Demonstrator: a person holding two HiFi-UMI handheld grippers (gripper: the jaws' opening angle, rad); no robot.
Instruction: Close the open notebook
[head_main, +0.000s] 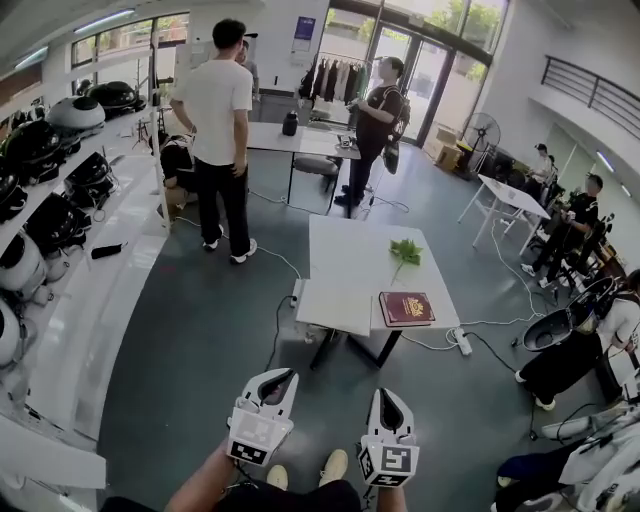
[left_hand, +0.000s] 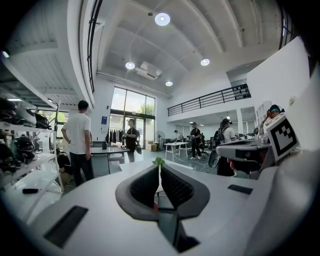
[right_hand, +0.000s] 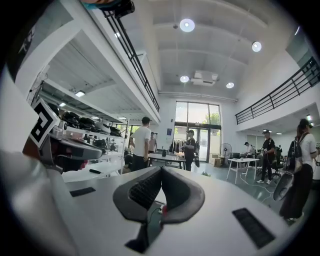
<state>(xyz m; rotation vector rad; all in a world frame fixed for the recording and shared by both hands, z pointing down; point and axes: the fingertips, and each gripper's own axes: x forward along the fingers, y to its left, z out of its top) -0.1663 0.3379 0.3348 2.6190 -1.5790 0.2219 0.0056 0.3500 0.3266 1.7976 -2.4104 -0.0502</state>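
notebook (head_main: 406, 308) with a dark red cover lies flat and shut on the white bench (head_main: 350, 255), near the bench's front right corner, cover side up. a small green sprig (head_main: 405, 250) lies further back on the same bench, apart from the notebook. both tongs are held low in front of the person, well short of the bench and over the grey floor. the left tongs (head_main: 279, 377) have their jaws pressed together with nothing between them, and the left gripper view shows the dark pads (left_hand: 145, 186) meeting at the tip. the right tongs (head_main: 386, 396) are likewise closed and empty. a white power strip (head_main: 462, 342) lies on the floor just past the bench's right corner. a person in a white t-shirt (head_main: 218, 110) stands further back.
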